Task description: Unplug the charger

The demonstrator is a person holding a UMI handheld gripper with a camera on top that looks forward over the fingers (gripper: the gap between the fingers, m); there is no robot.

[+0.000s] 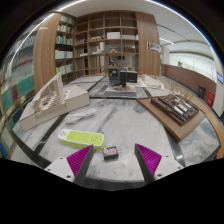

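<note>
Your tool [112, 160] gapes wide, empty — you're only approaching; reach for the small charger [110, 152] at twelve o'clock.

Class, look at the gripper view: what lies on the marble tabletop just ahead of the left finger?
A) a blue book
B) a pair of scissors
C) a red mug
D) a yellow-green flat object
D: a yellow-green flat object lies on the marble tabletop just ahead of the left finger, while the gripper holds its jaws open around nothing.
</note>
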